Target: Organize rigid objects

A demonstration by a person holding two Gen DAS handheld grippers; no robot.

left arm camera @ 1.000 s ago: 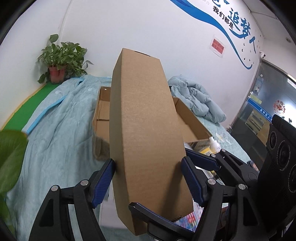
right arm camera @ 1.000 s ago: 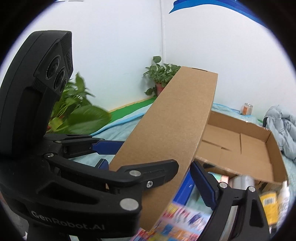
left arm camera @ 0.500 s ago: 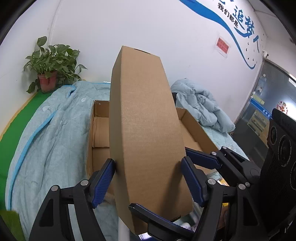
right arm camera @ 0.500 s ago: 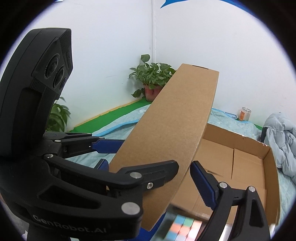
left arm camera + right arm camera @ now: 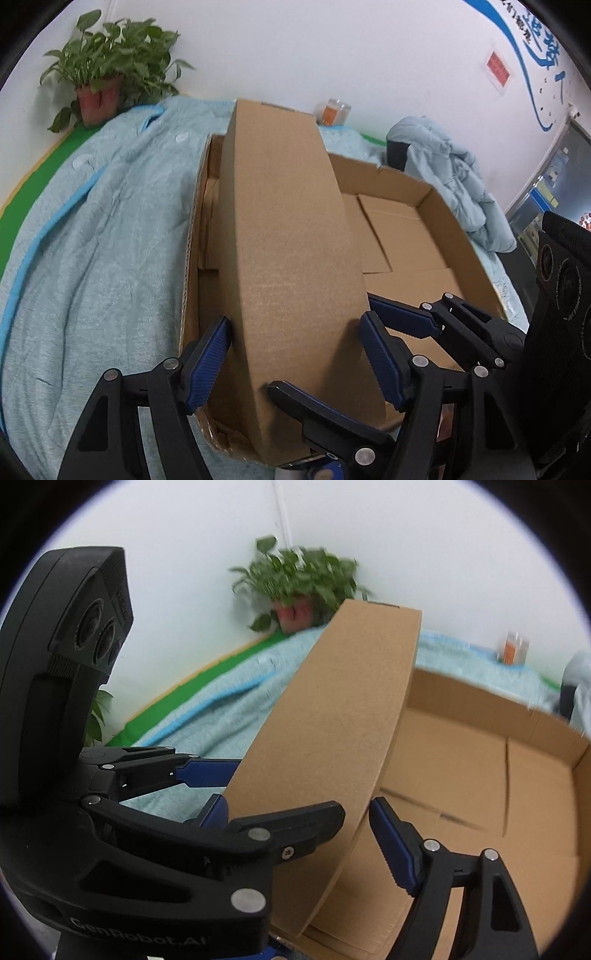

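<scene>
Cardboard fills most of what I see. My left gripper (image 5: 295, 325) has the box (image 5: 288, 221) between its fingers (image 5: 207, 362). The blue pads sit against the box's two long sides near its close end, and they are closing on it.

My right gripper (image 5: 356, 806) takes the same end across its thin dimension. One black finger (image 5: 288, 830) lies over the near face, and the tip of the other pad (image 5: 388, 842) meets the far edge. These fingers are closing too, with the box between them.

From my left wrist the right gripper's fingers show under and behind the box's close corner. The box is long, closed and plain brown. It lies lengthwise over the left part of the open carton (image 5: 461, 236), close along the left wall, and its far end reaches toward the back wall. I cannot tell whether it already rests on the carton's floor. The rest of the carton shows only folded bottom flaps.

The carton sits on a bed under a pale blue blanket (image 5: 92, 240). A potted plant (image 5: 110, 70) stands in the far corner, a jar (image 5: 334, 112) stands by the wall, and a bundled quilt (image 5: 454, 173) lies to the right.
</scene>
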